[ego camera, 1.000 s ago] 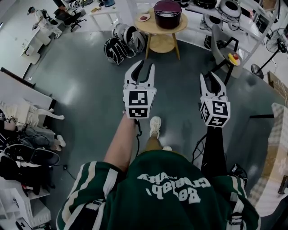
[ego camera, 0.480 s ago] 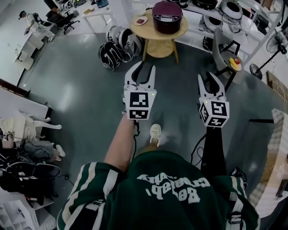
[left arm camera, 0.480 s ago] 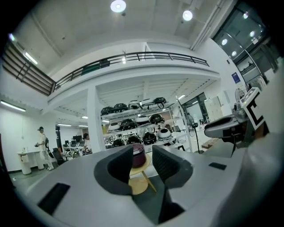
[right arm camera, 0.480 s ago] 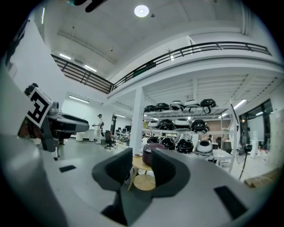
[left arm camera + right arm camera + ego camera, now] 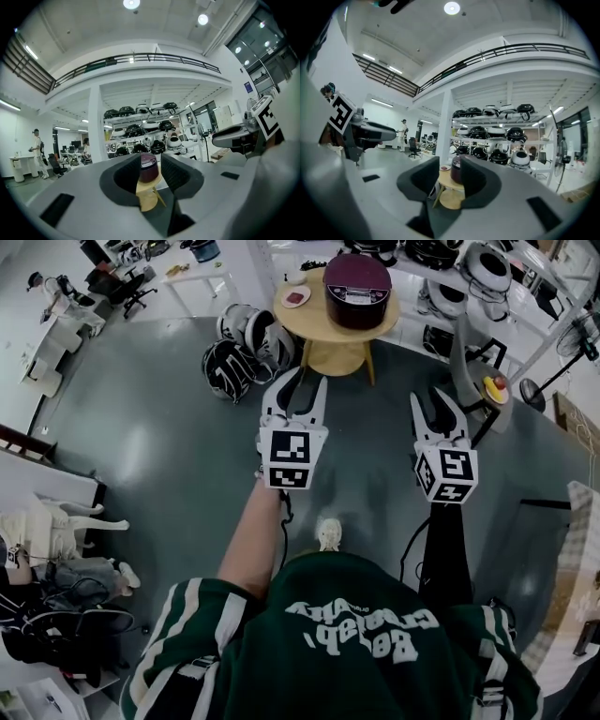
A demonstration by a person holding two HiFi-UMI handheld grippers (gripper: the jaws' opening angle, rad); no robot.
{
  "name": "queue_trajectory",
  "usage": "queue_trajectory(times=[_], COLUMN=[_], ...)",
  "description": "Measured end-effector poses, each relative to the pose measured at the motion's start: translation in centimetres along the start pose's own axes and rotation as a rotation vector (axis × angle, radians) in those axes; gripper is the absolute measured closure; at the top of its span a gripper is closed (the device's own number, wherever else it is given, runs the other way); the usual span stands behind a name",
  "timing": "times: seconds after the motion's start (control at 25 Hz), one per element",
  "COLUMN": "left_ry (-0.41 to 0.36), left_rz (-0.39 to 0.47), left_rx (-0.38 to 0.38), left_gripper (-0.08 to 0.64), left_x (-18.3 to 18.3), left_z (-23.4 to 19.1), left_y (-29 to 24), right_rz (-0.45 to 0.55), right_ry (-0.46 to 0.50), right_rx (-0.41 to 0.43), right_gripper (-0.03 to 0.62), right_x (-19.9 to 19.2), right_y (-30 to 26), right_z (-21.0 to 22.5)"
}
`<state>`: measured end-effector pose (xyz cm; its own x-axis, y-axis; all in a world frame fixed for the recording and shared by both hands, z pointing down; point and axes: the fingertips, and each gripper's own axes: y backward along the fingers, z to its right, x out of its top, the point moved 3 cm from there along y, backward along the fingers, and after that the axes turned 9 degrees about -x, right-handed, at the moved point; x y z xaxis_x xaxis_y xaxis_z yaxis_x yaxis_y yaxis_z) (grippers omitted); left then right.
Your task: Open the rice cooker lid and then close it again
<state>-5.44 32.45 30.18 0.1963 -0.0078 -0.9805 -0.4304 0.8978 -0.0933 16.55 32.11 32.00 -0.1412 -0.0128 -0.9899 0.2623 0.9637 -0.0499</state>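
Note:
The dark maroon rice cooker (image 5: 356, 289) stands with its lid down on a round wooden table (image 5: 309, 317) across the floor, well ahead of both grippers. My left gripper (image 5: 302, 381) is held level and open with nothing between its jaws, which have just been opening. My right gripper (image 5: 436, 401) is alongside it, also open and empty. In the left gripper view the rice cooker (image 5: 149, 168) and the table (image 5: 146, 197) show far off in the gap of the left gripper (image 5: 149, 174). In the right gripper view the rice cooker (image 5: 455, 170) shows far off in the gap of the right gripper (image 5: 450, 177).
A small dish (image 5: 295, 298) lies on the table beside the cooker. Round black-and-white appliances (image 5: 242, 341) lie on the floor left of the table. A grey stand with a red button (image 5: 494, 385) is at the right. Shelves of cookers (image 5: 497, 140) line the back wall.
The table and cooker have come nearer in the head view as the person walks toward them. Both grippers stay held out in front, side by side.

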Motion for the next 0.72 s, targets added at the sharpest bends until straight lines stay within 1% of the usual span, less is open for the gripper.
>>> queue_trajectory(times=[0.24, 0.52, 0.72], left_ry=[0.014, 0.032, 0.058], left_rz=[0.007, 0.005, 0.016], left_rx=[-0.028, -0.028, -0.038], left_gripper=[0.442, 0.442, 0.442], left_x=[-1.1, -2.1, -2.3], left_z=[-3.7, -5.8, -6.5], left_y=[-2.7, -4.1, -5.7], right_rz=[-0.004, -0.016, -0.02], right_ry=[-0.008, 0.011, 0.005], right_rx=[-0.033, -0.025, -0.015], right_gripper=[0.439, 0.433, 0.433], right_x=[-0.1, -0.4, -0.6], right_y=[-4.3, -6.7, -8.8], right_z=[-1.3, -2.3, -1.8])
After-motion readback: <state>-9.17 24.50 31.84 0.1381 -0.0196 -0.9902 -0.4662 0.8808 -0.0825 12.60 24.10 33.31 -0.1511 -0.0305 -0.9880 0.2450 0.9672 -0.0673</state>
